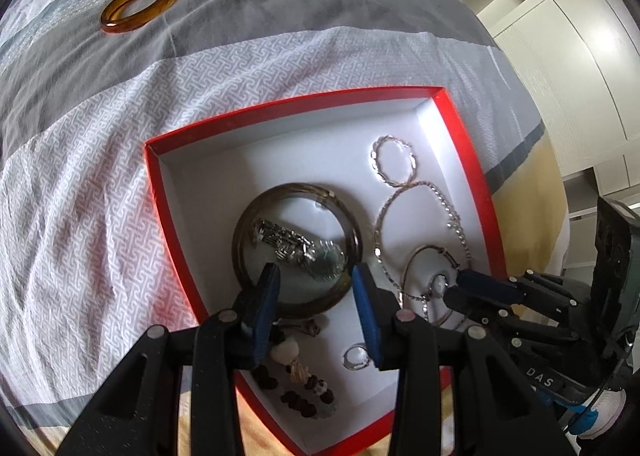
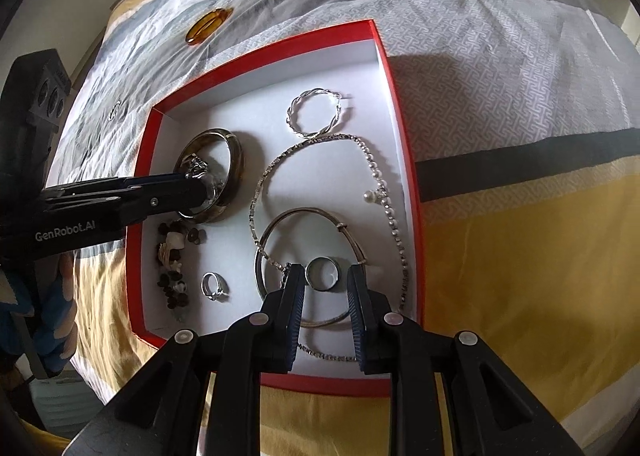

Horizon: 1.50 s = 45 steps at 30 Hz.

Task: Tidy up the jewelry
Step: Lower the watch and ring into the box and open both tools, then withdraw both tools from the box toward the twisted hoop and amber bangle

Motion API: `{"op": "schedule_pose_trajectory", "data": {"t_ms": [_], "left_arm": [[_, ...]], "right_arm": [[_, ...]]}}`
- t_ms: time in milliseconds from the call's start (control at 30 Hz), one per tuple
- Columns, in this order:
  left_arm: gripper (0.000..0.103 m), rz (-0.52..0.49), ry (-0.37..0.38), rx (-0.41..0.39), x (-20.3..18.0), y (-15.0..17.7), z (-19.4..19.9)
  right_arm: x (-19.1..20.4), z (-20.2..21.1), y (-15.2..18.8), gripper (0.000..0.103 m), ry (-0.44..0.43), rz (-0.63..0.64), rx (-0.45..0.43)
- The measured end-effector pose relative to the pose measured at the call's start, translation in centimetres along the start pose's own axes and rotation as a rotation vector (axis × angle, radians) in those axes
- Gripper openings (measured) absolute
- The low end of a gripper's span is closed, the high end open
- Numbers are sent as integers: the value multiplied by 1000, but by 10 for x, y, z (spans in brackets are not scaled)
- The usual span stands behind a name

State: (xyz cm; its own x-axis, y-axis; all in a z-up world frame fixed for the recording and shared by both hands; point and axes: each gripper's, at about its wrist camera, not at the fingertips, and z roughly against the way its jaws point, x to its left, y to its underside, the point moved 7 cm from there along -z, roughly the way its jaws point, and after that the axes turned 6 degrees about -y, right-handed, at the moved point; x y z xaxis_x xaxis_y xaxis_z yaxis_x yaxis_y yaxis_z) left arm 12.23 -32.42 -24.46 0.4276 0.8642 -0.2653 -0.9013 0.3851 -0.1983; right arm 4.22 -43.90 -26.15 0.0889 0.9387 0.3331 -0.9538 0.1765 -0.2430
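A red box [image 1: 280, 103] [image 2: 280, 43] with a white floor lies on the bedspread and holds several pieces of jewelry. My left gripper [image 1: 316, 276] [image 2: 200, 185] is shut on an ornate silver bracelet [image 1: 286, 244] [image 2: 196, 167], low inside a dark bangle [image 1: 240, 228] [image 2: 236, 151]. My right gripper [image 2: 326, 280] [image 1: 454, 288] is down in the box's near right part. A wide silver ring [image 2: 314, 270] sits between its fingertips, with a thin gap on the right side. The ring lies inside a thin bangle [image 2: 280, 223]. An amber bangle [image 1: 138, 7] [image 2: 208, 27] rests on the bedspread beyond the box.
Also in the box are a twisted silver hoop [image 2: 314, 113], a chain necklace [image 2: 376, 171], a bead-and-shell bracelet [image 2: 172, 256] and a small ring [image 2: 214, 286]. A tiny silver piece [image 2: 115, 109] lies on the bedspread left of the box. White wardrobes [image 1: 560, 35] stand behind the bed.
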Motion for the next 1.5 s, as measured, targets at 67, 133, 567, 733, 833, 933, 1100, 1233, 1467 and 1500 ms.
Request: {"op": "schedule_pose_trajectory", "data": {"t_ms": [67, 133, 567, 733, 833, 933, 1100, 1233, 1467, 1500], "left_arm": [[36, -4, 8, -1, 2, 3, 5], [36, -7, 17, -5, 3, 6, 11], [40, -6, -10, -82, 19, 23, 80], [42, -4, -69, -123, 37, 34, 112], [42, 7, -105, -145, 51, 43, 128], [44, 27, -130, -159, 67, 54, 141], [46, 74, -159, -170, 94, 77, 157], [47, 102, -189, -176, 113, 93, 165], [51, 151, -217, -173, 147, 114, 172], [52, 157, -222, -173, 153, 116, 173]], "right_arm": [[-1, 3, 2, 23, 7, -9, -5], [-1, 6, 3, 23, 13, -17, -11], [20, 46, 9, 26, 57, -39, -71], [41, 60, 11, 28, 68, -36, -86], [55, 65, 13, 30, 75, -31, -86], [69, 67, 15, 30, 84, -19, -80], [90, 66, 19, 31, 98, 6, -67], [107, 64, 21, 34, 104, 27, -59], [142, 52, 23, 36, 95, 64, -44], [147, 50, 23, 36, 93, 70, -41]]}}
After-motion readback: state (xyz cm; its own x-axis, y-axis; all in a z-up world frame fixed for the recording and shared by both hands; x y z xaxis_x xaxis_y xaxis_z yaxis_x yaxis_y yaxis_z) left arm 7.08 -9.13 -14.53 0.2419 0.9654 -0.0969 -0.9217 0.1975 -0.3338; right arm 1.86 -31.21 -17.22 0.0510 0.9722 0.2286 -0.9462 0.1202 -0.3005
